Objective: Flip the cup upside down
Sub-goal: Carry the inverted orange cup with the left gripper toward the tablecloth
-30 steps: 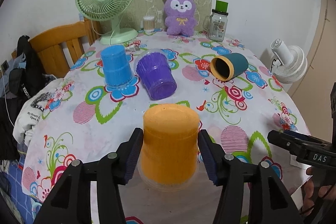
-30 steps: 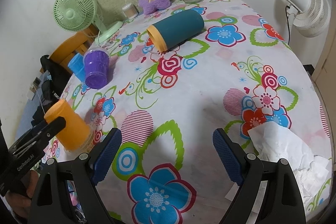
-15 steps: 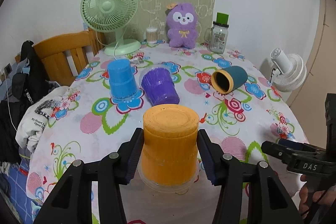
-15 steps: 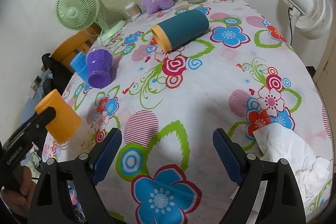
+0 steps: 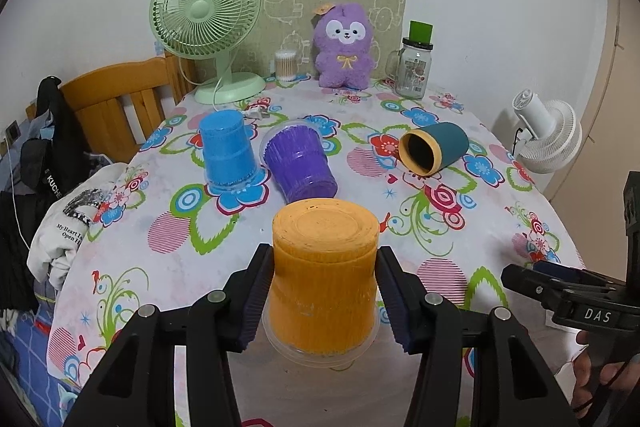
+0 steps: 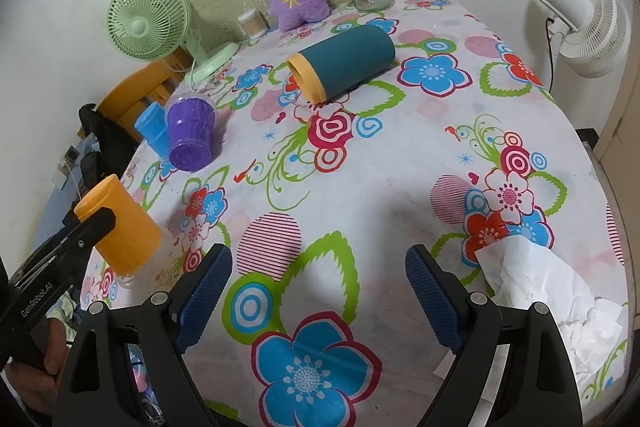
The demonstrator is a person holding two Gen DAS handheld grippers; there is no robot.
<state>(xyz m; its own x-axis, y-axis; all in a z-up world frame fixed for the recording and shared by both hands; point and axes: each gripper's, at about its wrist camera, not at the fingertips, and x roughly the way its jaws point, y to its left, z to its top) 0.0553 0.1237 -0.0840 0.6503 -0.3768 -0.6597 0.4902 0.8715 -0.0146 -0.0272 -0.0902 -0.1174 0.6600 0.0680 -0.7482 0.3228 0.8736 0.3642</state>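
The orange cup (image 5: 325, 275) stands base-up and mouth-down between the two fingers of the left gripper (image 5: 325, 297), whose blue-padded jaws press against both of its ribbed sides; its clear rim appears slightly raised above the flowered tablecloth (image 5: 180, 247), though contact is hard to judge. From the right wrist view the same cup (image 6: 120, 227) sits near the table's left edge, with the left gripper's body lettered "GenRobot.AI". The right gripper (image 6: 320, 291) hangs spread wide over a bare stretch of cloth, holding nothing; in the left view its side reads "DAS". Beyond the orange cup, an inverted blue cup (image 5: 228, 151) and a tilted purple cup (image 5: 300, 163) stand just beside each other, and a teal tumbler with a yellow rim (image 5: 434, 153) lies on its side, mouth toward the camera. The middle of the table between these and the grippers is open. Crumpled white paper (image 6: 560, 291) lies at the near right edge. At the far edge are a green desk fan (image 5: 206, 23), a purple plush toy (image 5: 344, 47), a jar of cotton swabs (image 5: 286, 65) and a glass jar with a green cap (image 5: 414, 67). A wooden chair (image 5: 116, 99) with dark clothing marked "KUCHE" stands left, and a white fan (image 5: 548, 135) right.
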